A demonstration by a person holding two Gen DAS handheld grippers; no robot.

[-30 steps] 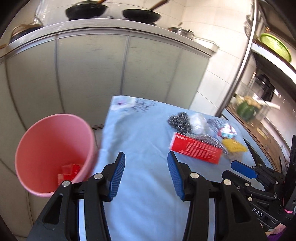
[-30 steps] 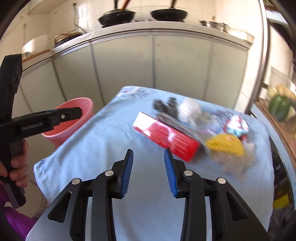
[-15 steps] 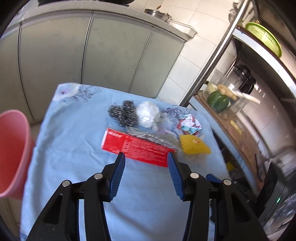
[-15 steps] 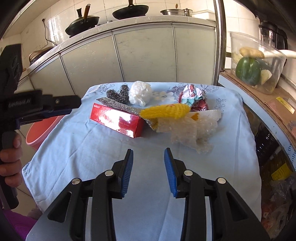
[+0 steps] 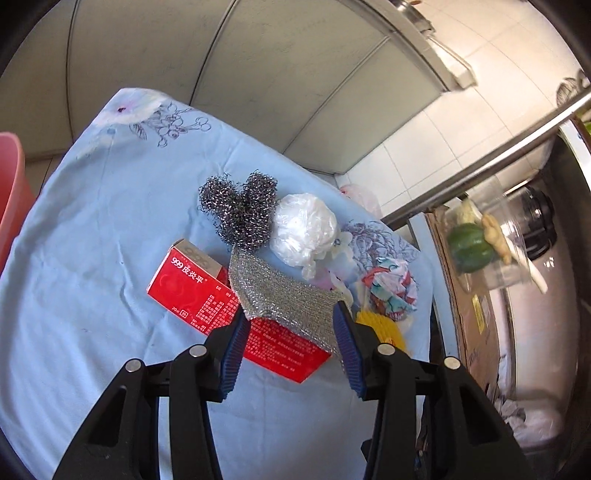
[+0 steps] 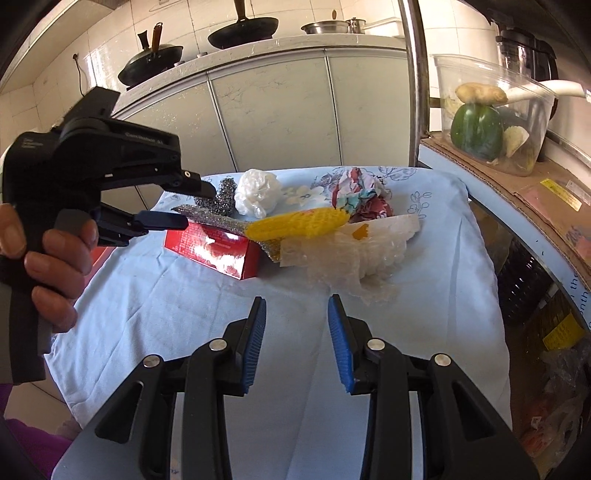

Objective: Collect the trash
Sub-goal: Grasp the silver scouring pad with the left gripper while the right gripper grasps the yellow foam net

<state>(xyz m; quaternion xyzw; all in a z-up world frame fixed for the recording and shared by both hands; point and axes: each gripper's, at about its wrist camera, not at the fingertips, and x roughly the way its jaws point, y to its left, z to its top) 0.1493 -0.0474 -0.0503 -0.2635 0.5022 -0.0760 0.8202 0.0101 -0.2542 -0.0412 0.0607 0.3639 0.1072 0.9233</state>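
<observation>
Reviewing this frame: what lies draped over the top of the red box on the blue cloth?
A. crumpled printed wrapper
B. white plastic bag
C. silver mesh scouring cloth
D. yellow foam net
C: the silver mesh scouring cloth overlaps the red box, between the open left gripper fingers.

Open right tongs (image 6: 296, 317) hover near crumpled plastic wrap (image 6: 351, 258).

Pale grey-green cabinet doors (image 6: 273, 110) run beneath a white countertop (image 6: 258, 46) where two dark pans (image 6: 242, 31) sit against white wall tiles (image 5: 417, 155). A bench under a light-blue floral cloth (image 6: 443, 258) stands in front (sunlit). Right, a steel pole (image 6: 415, 85) rises beside a cardboard-covered shelf (image 6: 517, 188).
</observation>
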